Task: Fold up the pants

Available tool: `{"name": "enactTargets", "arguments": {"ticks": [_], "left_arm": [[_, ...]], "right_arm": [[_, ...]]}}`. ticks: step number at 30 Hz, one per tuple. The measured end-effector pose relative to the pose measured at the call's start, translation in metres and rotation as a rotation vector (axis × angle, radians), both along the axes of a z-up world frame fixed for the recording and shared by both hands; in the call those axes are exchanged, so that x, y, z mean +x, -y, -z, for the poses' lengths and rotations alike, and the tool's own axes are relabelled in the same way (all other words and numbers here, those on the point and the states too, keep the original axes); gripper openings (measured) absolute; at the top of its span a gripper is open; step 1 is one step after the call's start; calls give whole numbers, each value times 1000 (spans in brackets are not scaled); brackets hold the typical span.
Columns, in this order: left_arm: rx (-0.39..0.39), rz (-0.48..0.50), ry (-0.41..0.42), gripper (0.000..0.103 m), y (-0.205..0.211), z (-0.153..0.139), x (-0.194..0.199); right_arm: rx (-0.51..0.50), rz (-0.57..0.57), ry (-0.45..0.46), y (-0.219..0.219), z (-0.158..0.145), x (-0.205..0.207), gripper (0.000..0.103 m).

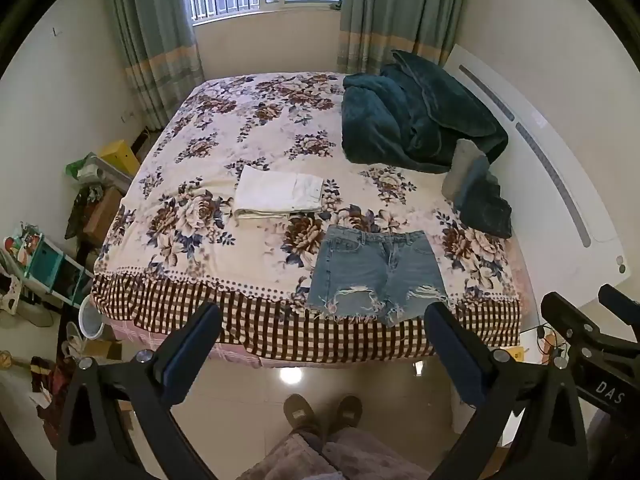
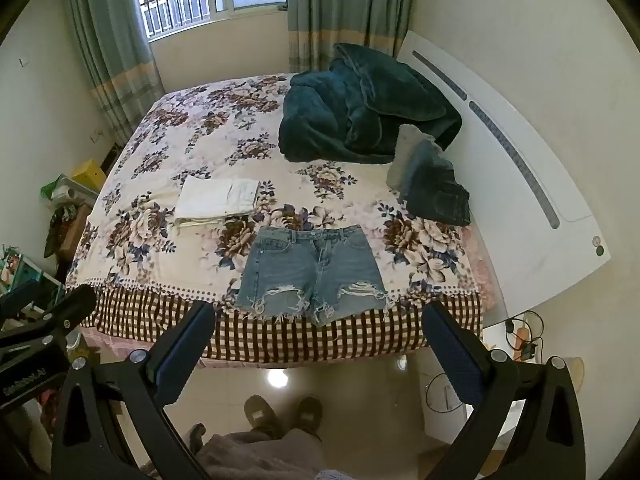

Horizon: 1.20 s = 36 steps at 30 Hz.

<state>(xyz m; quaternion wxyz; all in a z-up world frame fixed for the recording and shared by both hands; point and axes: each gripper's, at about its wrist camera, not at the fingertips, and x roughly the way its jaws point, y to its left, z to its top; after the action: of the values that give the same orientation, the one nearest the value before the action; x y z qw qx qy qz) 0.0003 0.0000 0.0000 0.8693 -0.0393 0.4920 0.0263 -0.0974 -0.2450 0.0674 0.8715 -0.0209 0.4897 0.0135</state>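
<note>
Lying flat: denim shorts (image 1: 376,272), waistband away, frayed hems probably overhanging bed (image 1: 248,148) edge; both jaws released.

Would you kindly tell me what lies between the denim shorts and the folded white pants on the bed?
Only bare floral bedspread; the denim shorts and folded white pants lie apart, clearest in the left wrist view.

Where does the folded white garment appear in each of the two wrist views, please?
Left wrist: the folded white garment lies on the bed, left of centre, up and left of the denim shorts.
Right wrist: the same garment sits further left in the picture, again up and left of the shorts.
Shared landmark: the dark green blanket by the headboard.
</note>
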Motion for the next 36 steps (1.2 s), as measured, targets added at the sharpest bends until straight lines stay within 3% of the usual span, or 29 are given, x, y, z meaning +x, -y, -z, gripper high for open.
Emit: {"name": "enactTargets", "arguments": {"ticks": [36], "left_arm": [[2,13,7,103,4,-11,0]], "right_arm": [[-16,-16,-3,-1,-15,4,103]]}}
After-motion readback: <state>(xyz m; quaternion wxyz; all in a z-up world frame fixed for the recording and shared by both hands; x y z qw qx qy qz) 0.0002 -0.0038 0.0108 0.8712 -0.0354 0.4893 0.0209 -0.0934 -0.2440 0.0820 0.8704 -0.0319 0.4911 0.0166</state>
